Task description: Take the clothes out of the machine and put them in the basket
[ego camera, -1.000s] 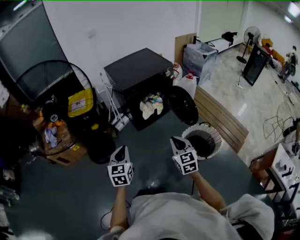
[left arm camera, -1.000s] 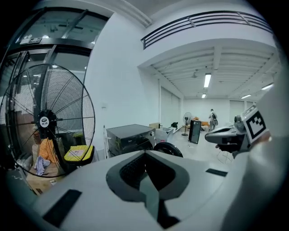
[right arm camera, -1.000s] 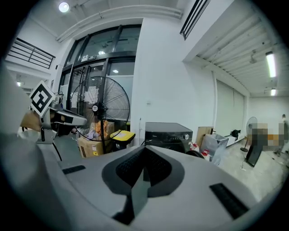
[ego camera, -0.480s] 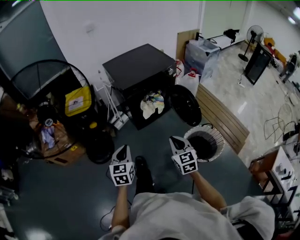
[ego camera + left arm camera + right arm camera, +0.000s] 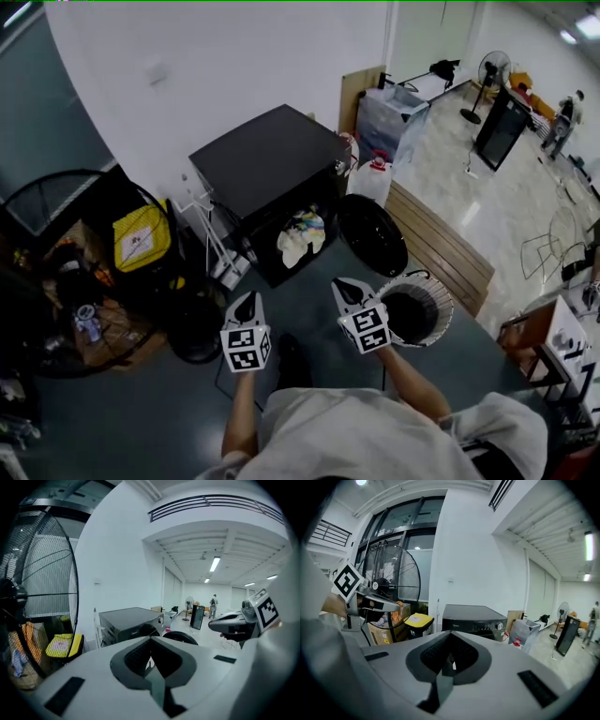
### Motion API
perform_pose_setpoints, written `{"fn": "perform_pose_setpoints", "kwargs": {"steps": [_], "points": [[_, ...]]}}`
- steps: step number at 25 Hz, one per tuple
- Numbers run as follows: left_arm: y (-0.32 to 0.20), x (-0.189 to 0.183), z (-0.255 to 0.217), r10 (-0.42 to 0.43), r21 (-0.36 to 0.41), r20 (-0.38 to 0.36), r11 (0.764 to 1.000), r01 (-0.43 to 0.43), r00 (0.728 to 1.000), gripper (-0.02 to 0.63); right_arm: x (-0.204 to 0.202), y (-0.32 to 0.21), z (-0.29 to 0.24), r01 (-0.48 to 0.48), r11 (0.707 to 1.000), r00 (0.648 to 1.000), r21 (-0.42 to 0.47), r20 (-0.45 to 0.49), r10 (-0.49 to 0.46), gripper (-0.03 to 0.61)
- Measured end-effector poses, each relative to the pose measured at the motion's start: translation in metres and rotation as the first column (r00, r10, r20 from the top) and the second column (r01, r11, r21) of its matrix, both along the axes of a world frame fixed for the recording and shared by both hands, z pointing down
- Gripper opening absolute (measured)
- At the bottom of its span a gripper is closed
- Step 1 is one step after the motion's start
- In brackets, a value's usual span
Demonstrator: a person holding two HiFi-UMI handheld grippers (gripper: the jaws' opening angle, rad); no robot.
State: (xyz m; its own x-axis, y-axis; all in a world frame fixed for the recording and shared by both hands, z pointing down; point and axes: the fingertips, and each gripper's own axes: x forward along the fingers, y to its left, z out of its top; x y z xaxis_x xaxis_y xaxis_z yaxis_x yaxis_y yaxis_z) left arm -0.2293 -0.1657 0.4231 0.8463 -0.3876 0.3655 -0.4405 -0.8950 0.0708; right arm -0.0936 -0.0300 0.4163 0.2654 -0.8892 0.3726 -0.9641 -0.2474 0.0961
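Observation:
A black washing machine [image 5: 267, 164] stands against the white wall, its round door [image 5: 372, 234] swung open to the right. Pale crumpled clothes [image 5: 302, 236] fill the drum opening. A white slatted basket [image 5: 415, 309] sits on the dark floor to the right, below the door. My left gripper [image 5: 246, 302] and right gripper [image 5: 345, 289] hover side by side short of the machine, both shut and holding nothing. The left gripper [image 5: 151, 641] faces the machine [image 5: 129, 620]. The right gripper [image 5: 450, 637] looks at the machine's front [image 5: 473, 618] and the control panel.
A large floor fan [image 5: 56, 262] and a yellow-lidded bin [image 5: 141, 239] crowd the left. A white wire stand [image 5: 211, 234] leans by the machine. Wooden boards [image 5: 441, 244], a white jug [image 5: 375, 178] and a clear storage box [image 5: 398, 112] lie to the right.
The person has walked toward the machine, so it and the basket are closer now. Both grippers have travelled forward with it, staying shut and side by side.

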Motion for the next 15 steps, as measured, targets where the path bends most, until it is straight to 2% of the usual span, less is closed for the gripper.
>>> {"fn": "perform_pose_setpoints", "kwargs": {"steps": [8,15], "points": [[-0.1,0.069,-0.027,0.074,0.031,-0.024,0.997,-0.073,0.997,0.018,0.055,-0.092,-0.028,-0.051,0.998,0.998,0.025,-0.033,0.052,0.021],[-0.154,0.117,-0.024,0.133,0.039,-0.019,0.99,-0.132,0.991,0.018,0.09,-0.148,-0.034,-0.084,0.995,0.995,0.044,-0.049,0.086,0.021]]}}
